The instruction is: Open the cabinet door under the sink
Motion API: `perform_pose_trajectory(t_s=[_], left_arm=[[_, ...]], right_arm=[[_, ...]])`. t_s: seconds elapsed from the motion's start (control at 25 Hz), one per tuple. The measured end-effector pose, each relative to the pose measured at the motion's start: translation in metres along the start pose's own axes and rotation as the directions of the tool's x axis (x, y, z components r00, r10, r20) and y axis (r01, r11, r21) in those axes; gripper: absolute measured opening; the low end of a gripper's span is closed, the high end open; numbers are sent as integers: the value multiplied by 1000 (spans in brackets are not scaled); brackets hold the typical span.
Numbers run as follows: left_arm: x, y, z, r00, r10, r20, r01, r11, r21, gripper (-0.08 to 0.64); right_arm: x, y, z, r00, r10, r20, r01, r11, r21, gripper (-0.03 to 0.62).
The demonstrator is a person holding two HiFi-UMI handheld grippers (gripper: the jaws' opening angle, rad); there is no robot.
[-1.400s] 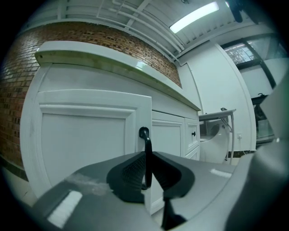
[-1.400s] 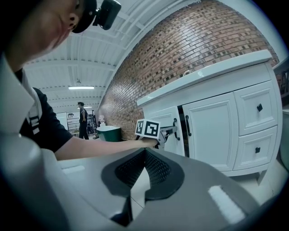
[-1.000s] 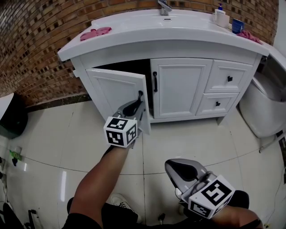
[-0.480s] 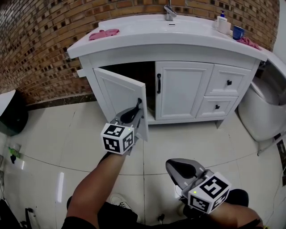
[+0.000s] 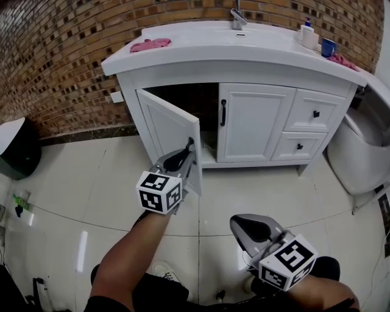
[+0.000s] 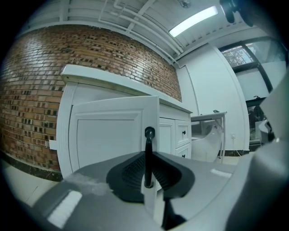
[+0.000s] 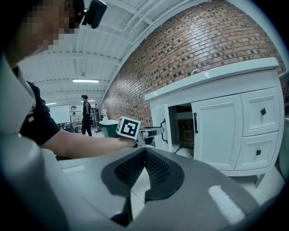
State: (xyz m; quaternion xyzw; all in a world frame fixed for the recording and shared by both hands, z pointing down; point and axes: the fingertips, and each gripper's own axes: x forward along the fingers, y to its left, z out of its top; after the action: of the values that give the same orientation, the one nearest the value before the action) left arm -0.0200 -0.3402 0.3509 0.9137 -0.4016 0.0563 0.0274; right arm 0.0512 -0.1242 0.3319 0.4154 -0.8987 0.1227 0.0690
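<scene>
Left claw [image 5: 189,148]: clenched on the handle [image 6: 148,149] of the door; the black bar stands upright between my jaws, its top end showing above them.
Right claw [image 7: 144,151]: clenched on nothing, jaws together at the tips, held low and well out in front of the cabinet, pointing toward it.
Door [image 5: 170,131]: the left one of the cabinet [image 5: 256,122], hinged at the cabinet's left edge and swung out toward me, so its free edge stands well clear of the front.
Opening: dark space shows behind the door, in the cabinet's left half, under the sink [image 5: 241,35].
Handle place: on the door's free edge, in front of the cabinet's left half.
Right door [image 5: 253,125]: flat against the cabinet front, just right of the opening, with its own black bar handle along its left side.
Drawers [image 5: 314,111]: two, stacked at the cabinet's right end, both pushed in, each with a small black knob.
Desk [image 5: 183,55]: the white top over the cabinet; it carries a pink cloth [image 5: 150,44] at its left end, and a bottle [image 5: 306,33] and a blue cup [image 5: 328,46] at its right end.
Tap [image 5: 239,18]: at the back of the sink, above the cabinet's middle.
Wall [image 5: 55,61]: brick, behind and to the left of the cabinet.
Floor [image 5: 73,183]: pale glossy tiles in front of the cabinet.
Bin [image 5: 12,152]: dark, on the floor well to the left of the cabinet.
</scene>
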Motion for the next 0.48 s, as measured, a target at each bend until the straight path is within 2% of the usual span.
perform_pose_trajectory(t_s=[0.48], left_arm=[[-38,9,-4,1000,14,8,-14,1000,-2,41]], right_arm=[[11,26,6,998,56,-2,-56,998,-26,8]])
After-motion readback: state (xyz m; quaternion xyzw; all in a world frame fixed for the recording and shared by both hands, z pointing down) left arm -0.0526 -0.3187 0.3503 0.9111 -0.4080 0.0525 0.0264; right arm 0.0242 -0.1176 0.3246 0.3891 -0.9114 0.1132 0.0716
